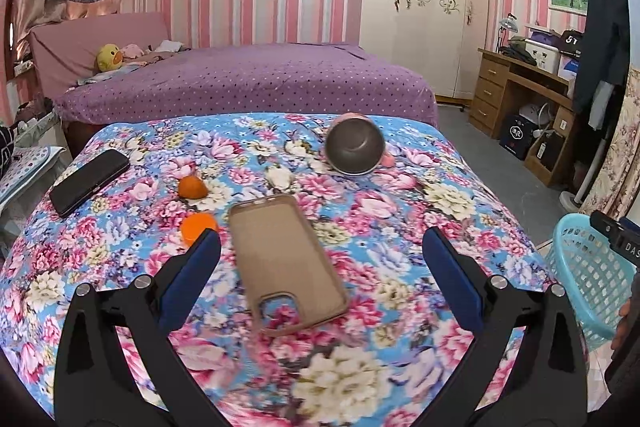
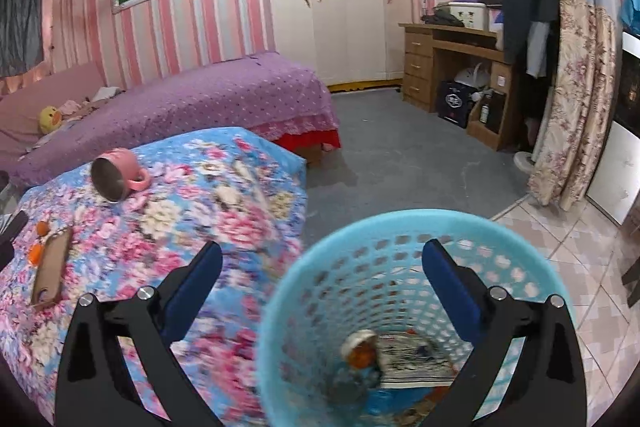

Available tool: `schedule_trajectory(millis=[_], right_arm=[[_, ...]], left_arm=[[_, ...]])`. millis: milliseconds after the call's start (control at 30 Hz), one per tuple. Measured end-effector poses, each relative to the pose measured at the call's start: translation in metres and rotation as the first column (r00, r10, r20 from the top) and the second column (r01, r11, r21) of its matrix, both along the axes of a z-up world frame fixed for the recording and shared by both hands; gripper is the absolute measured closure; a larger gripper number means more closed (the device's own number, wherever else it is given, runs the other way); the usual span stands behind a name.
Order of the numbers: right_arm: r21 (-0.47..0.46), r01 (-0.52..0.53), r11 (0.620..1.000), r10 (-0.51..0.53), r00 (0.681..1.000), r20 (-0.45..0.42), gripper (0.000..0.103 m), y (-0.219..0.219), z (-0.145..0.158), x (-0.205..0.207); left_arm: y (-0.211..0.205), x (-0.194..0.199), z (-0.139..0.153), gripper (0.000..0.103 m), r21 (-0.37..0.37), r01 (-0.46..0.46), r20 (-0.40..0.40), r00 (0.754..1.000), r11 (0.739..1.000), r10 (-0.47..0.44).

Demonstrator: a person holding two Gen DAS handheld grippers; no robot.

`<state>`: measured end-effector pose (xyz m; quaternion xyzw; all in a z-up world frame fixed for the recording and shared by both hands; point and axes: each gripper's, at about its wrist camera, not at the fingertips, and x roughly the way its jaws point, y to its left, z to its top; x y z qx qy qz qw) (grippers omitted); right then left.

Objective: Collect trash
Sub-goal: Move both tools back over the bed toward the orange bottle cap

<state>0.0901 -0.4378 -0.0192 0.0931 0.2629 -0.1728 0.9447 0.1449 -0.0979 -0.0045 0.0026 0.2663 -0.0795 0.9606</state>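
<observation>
Your left gripper (image 1: 320, 247): fingers spread wide, empty, above the phone case (image 1: 286, 263).
Your right gripper (image 2: 322, 259): released, empty, over the blue basket (image 2: 400, 223); trash (image 2: 362, 349) lies at its bottom.
Orange peels (image 1: 196, 207): on the floral cloth (image 1: 400, 227), left of the case.
Pink mug (image 1: 354, 147): tipped over, farther back.

Blue floral tablecloth (image 1: 400, 227), orange peels (image 1: 193, 187), tan phone case (image 1: 280, 251), pink mug (image 2: 120, 173), turquoise perforated basket (image 2: 400, 223)

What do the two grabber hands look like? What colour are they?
Both look the same. The left gripper and the right gripper each have two flat dark-blue fingers on black angular arms, joined by shiny round silver bolts. No cables or sleeves show.
</observation>
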Motion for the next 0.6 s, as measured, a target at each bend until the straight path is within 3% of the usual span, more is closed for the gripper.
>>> schedule_trajectory(millis=[167,600], right_arm=[[-0.045,-0.047,0.998,0.047,0.999,-0.018,0.005,0.032,-0.004,0.017],[-0.087,-0.147,0.985,0.143,0.988,-0.052,0.005,0.091,-0.013,0.046]], left_arm=[[0.017,0.002,-0.007,0.006,0.039,-0.012,-0.004,1.000,0.999,0.013],[0.075,0.030,-0.031,0.006,0.038,-0.112,-0.101,0.988,0.993,0.115]])
